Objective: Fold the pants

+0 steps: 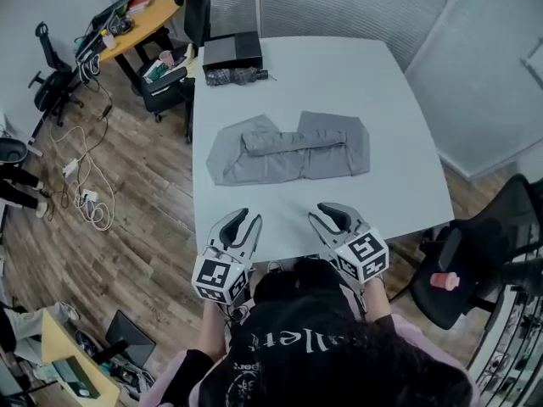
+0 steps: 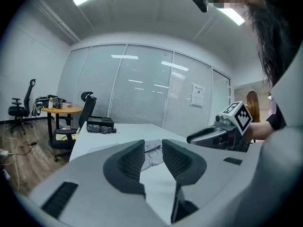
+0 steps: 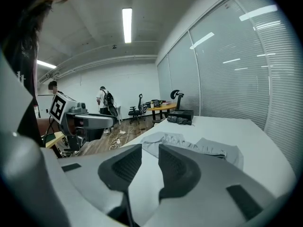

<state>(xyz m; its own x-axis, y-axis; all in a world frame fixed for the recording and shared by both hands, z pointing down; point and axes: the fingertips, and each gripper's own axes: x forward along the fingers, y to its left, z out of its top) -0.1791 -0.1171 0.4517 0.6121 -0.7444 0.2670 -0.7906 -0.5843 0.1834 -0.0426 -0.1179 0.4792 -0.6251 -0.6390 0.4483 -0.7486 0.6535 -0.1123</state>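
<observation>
The grey pants [image 1: 288,147] lie partly folded on the white table [image 1: 339,75], with one leg laid across the middle. Both grippers hover over the table's near edge, short of the pants and touching nothing. My left gripper [image 1: 249,220] is open with nothing between its jaws. So is my right gripper [image 1: 327,214]. In the left gripper view the pants [image 2: 152,153] show through the gap of the left gripper [image 2: 153,145], and the right gripper [image 2: 208,135] is off to the right. In the right gripper view the pants [image 3: 199,145] lie beyond the right gripper [image 3: 150,148].
A black box [image 1: 232,51] and a dark bundle [image 1: 231,76] sit at the table's far left corner. Black office chairs [image 1: 475,261] stand to the right. A round wooden desk [image 1: 140,19] and floor cables [image 1: 89,202] are to the left.
</observation>
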